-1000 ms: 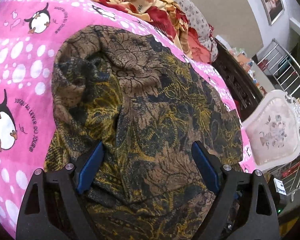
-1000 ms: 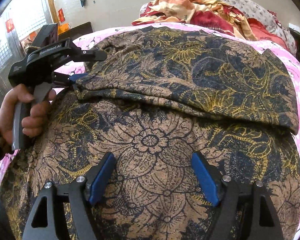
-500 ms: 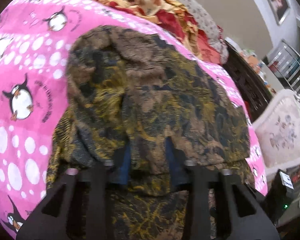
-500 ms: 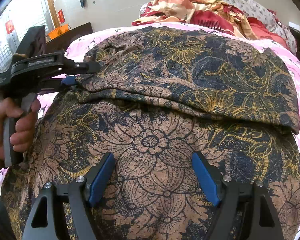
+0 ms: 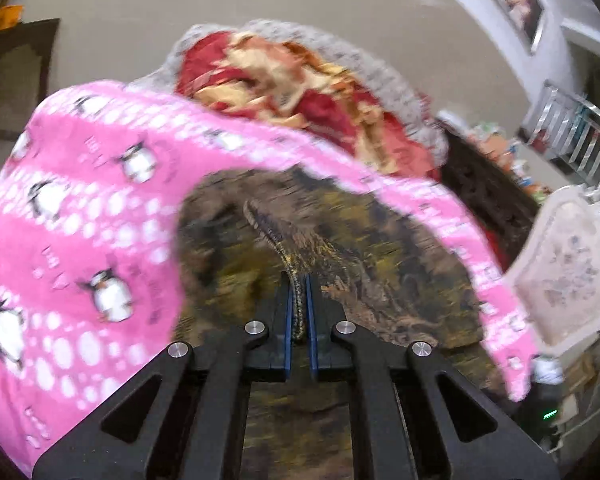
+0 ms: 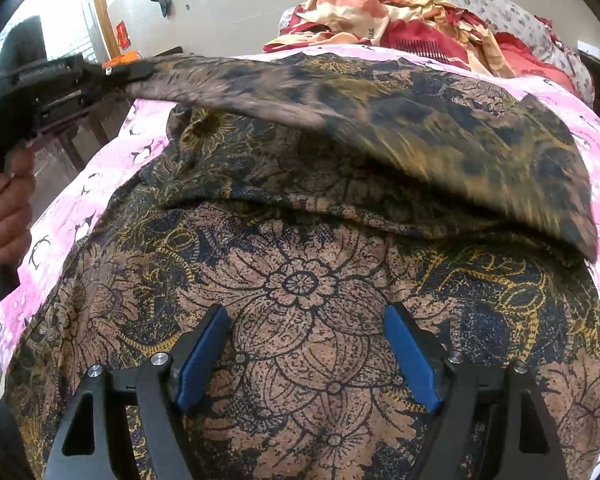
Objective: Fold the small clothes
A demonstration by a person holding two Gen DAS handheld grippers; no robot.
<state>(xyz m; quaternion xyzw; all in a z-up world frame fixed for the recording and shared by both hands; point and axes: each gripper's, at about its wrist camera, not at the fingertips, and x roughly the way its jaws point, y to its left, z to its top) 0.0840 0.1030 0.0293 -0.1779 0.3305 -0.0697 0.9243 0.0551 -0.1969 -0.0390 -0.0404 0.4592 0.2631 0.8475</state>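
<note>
Left wrist view shows our left gripper [image 5: 298, 304] with its fingers pressed together on a narrow fold of the brown and gold patterned garment [image 5: 340, 248]; the rest of the cloth stretches ahead of the fingers over the pink penguin blanket [image 5: 80, 240]. In the right wrist view, that pinched edge hangs lifted above the lower layer, up and left of our right gripper [image 6: 306, 356]. Its blue fingers [image 6: 202, 360] stand wide apart, resting on the flat flower print with nothing gripped. A red and cream heap of clothes [image 6: 400, 24] lies beyond the garment.
</note>
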